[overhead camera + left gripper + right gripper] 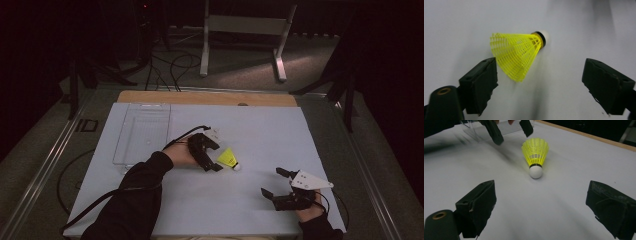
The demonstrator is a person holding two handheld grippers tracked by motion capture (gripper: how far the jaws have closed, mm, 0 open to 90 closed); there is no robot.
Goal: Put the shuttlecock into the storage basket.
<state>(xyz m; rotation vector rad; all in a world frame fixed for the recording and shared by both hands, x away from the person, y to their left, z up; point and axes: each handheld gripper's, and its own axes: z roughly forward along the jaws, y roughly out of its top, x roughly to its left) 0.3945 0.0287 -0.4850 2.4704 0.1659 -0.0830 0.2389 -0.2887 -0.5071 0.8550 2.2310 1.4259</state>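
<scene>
One shuttlecock (517, 55) on bench (260, 130) | lies between spread left hand-held gripper (539, 82) jaws, untouched | long axis crosswise to jaws, cork far side | right hand-held gripper (276, 186) spread, farther off

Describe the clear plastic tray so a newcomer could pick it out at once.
Start at the white table top with the wooden strip along its far edge. Near that far edge, on the left side, lies the clear tray, a flat see-through rectangle with a low rim. Unlike the yellow shuttlecock lying toward the middle, close to the left gripper, it is colourless, with nothing visible inside.
</scene>
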